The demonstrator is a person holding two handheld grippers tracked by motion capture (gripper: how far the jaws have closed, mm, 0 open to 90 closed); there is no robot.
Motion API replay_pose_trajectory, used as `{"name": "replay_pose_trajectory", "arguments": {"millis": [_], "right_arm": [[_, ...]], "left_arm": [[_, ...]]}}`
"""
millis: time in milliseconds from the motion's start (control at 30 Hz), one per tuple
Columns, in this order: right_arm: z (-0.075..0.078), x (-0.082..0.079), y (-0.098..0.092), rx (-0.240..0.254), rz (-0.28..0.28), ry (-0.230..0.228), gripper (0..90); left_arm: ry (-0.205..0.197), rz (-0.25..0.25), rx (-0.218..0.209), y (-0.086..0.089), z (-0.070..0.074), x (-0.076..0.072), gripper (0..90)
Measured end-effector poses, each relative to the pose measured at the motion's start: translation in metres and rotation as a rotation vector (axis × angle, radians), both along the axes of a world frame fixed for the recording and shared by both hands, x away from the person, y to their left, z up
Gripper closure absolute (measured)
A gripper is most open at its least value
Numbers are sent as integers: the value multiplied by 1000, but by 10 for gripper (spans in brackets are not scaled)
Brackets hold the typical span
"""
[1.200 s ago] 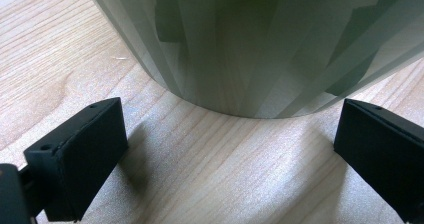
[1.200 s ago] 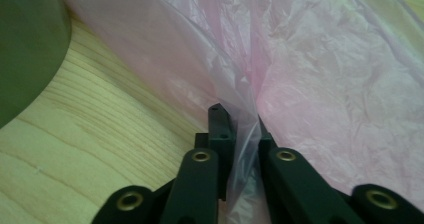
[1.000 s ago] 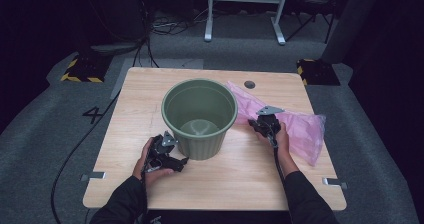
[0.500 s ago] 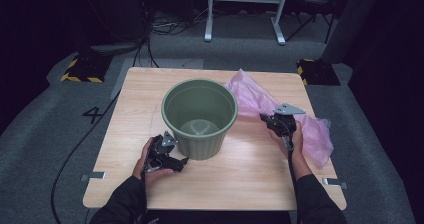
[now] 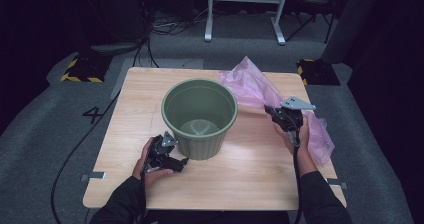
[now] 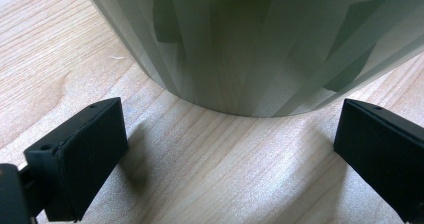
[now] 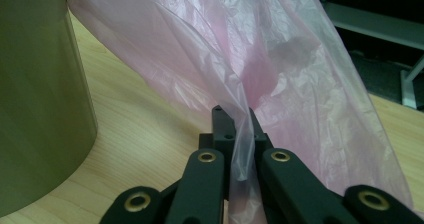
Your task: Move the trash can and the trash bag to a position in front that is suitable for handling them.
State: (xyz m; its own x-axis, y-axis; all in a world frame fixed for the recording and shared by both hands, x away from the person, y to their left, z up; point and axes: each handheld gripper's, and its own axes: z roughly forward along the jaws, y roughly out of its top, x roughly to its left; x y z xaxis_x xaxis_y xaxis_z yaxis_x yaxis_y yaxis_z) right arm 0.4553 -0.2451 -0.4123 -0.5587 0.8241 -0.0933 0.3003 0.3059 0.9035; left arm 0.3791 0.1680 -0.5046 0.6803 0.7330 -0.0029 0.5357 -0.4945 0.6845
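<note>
1. Bucket [image 5: 200, 116] upright at mid-table; all places given from it.
2. Right gripper [image 5: 272, 115], right of bucket, is clamped on a fold of the pink bag [image 5: 260, 91]; film pinched between its jaws. Bag drapes right of bucket, partly off the table [image 5: 125, 114].
3. Left gripper [image 5: 172, 151] at bucket's near-left base, jaws wide apart, nothing held.
4. Judgement: lift bag clear above the rim before moving over; grip only film edge; left should steady the bucket wall.
</note>
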Motion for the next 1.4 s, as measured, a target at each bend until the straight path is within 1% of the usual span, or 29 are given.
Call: {"name": "replay_pose_trajectory", "arguments": {"millis": [33, 100, 167, 333, 667, 833, 1033, 1167, 1333, 1400], "right_arm": [[3, 0, 0, 2, 5, -8, 900], [6, -1, 0, 6, 6, -11, 900], [10, -2, 0, 9, 7, -18, 900], [19, -4, -2, 28, 8, -39, 900], [38, -8, -9, 34, -11, -84, 900], [44, -10, -18, 66, -31, -96, 900], [55, -12, -19, 91, -39, -121, 900], [61, -16, -18, 94, -31, -140, 900], [67, -22, -11, 98, 7, -155, 900], [68, -25, -7, 89, 24, -167, 900]], "left_arm": [[-1, -3, 1, 0, 0, 0, 3], [-4, -12, 8, 0, 0, 0, 4], [0, -17, -1, -1, 0, 0, 6], [-6, -21, 3, -1, 0, 0, 6], [-4, -23, 1, -1, 0, 0, 6], [-5, -22, 3, -1, 0, 0, 6], [-4, -22, 1, -1, 0, 0, 6], [-4, -23, 1, -1, 0, 0, 6], [-4, -23, 1, -1, 0, 0, 6], [-4, -23, 1, -1, 0, 0, 6]]}}
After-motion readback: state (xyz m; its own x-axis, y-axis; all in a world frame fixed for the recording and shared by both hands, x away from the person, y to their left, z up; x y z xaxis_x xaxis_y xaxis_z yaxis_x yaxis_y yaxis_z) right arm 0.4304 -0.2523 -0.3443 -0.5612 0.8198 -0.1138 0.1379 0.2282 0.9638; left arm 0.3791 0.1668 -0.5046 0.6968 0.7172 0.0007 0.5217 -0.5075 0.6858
